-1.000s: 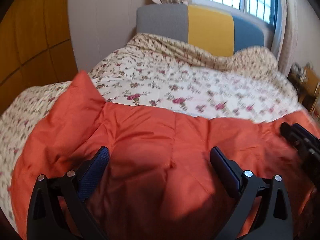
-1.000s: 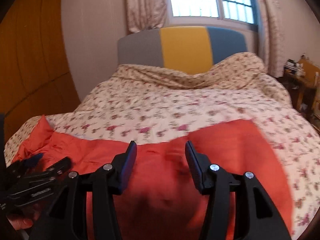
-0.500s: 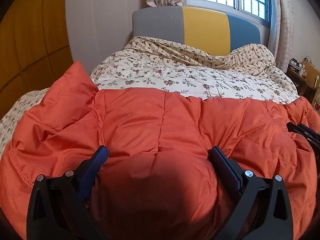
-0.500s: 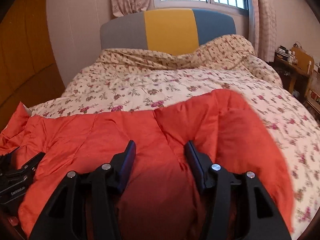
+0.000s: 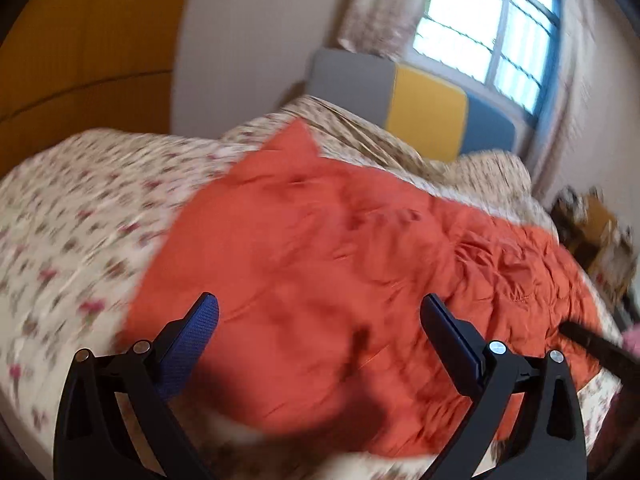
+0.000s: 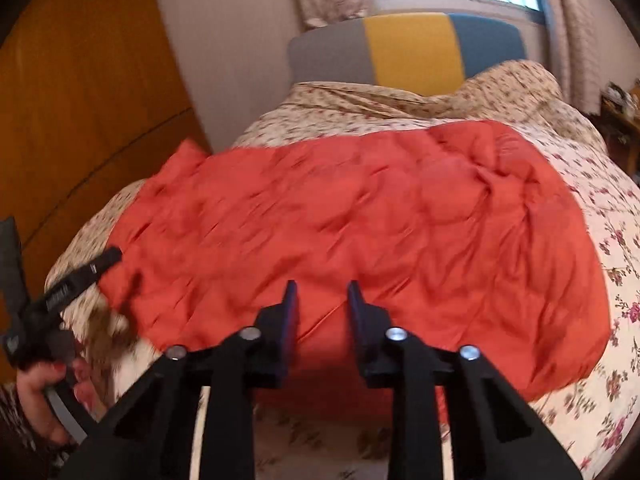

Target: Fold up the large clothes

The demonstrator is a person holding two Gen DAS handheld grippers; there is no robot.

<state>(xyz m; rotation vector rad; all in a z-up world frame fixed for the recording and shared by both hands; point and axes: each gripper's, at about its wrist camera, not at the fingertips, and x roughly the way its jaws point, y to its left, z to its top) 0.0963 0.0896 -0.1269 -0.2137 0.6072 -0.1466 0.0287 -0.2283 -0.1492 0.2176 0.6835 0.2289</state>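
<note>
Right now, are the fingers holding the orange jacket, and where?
No, nothing is held. The left gripper stands wide open over the orange jacket. The right gripper is closing, but its fingers are above the fabric with nothing pinched between them.

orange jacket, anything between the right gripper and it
Nothing visible. The orange jacket lies spread on the floral bedspread, and the right gripper, jaws closing with nothing between them, hangs just above its near edge. The left gripper is off to the side.
</note>
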